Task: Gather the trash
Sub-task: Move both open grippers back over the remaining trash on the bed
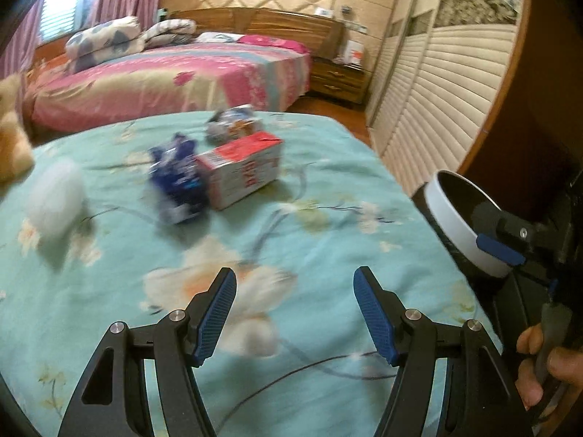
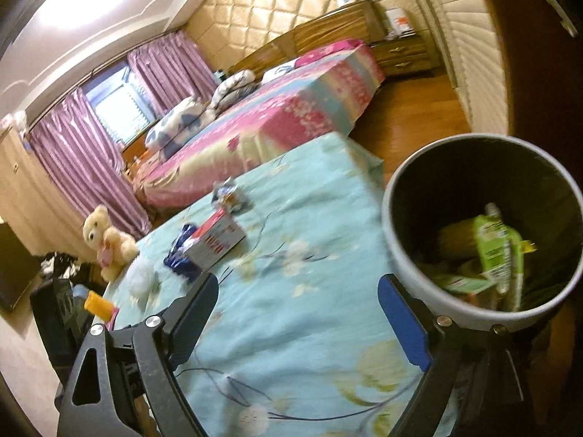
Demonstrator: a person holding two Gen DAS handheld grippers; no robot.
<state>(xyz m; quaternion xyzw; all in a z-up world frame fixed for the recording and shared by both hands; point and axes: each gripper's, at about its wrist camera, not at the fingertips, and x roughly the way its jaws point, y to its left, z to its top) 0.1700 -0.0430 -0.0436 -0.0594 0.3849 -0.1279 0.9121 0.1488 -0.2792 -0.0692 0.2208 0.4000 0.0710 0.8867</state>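
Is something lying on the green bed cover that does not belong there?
Yes. A red and white carton, a crumpled blue wrapper and another crumpled wrapper lie loose mid-bed; a white wad sits nearer the teddy bear.

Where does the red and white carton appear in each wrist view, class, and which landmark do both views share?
Left wrist: red and white carton lies centre, slightly left, on the teal bedspread.
Right wrist: carton sits left of centre.
Shared landmark: the blue wrapper touching the carton's left side.
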